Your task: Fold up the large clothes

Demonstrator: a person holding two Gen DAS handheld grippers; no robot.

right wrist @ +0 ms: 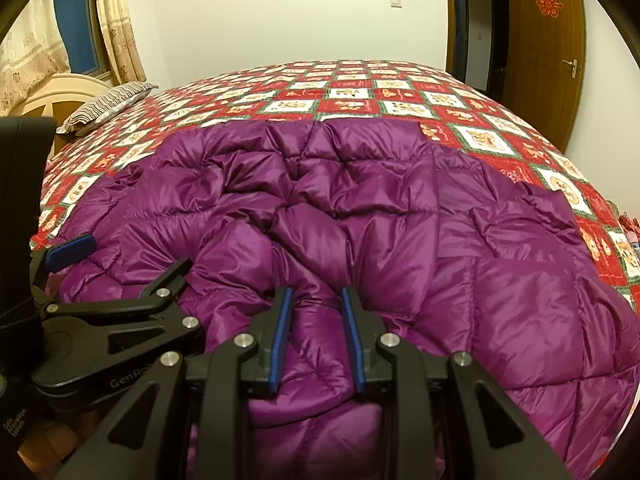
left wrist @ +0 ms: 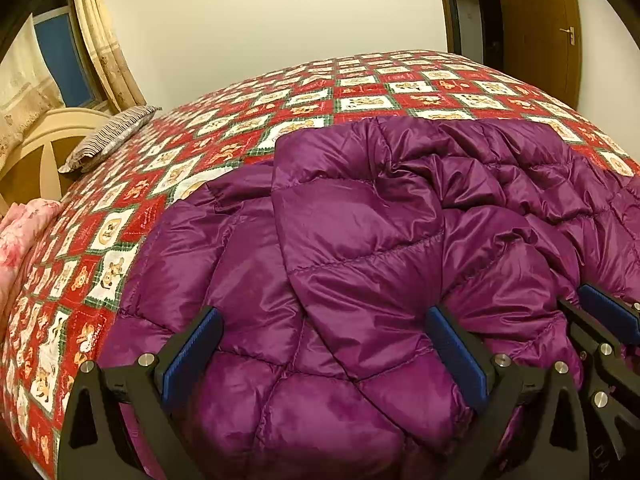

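Observation:
A large purple quilted down jacket (left wrist: 360,248) lies spread and rumpled on the bed, also in the right wrist view (right wrist: 360,220). One part is folded over its middle. My left gripper (left wrist: 324,324) is wide open, its fingers straddling the jacket's near edge; it also shows in the right wrist view (right wrist: 124,252). My right gripper (right wrist: 316,300) is over the near edge with its jaws a narrow gap apart and purple fabric bunched between the blue pads (right wrist: 282,332); whether they pinch it is unclear. Its tip shows in the left wrist view (left wrist: 600,308).
The bed carries a red, white and green patchwork cover (left wrist: 240,128). A striped pillow (left wrist: 108,136) lies at its far left by a cream headboard (left wrist: 48,132). Pink bedding (left wrist: 20,236) is at the left edge. A wooden door (right wrist: 548,48) stands at the back right.

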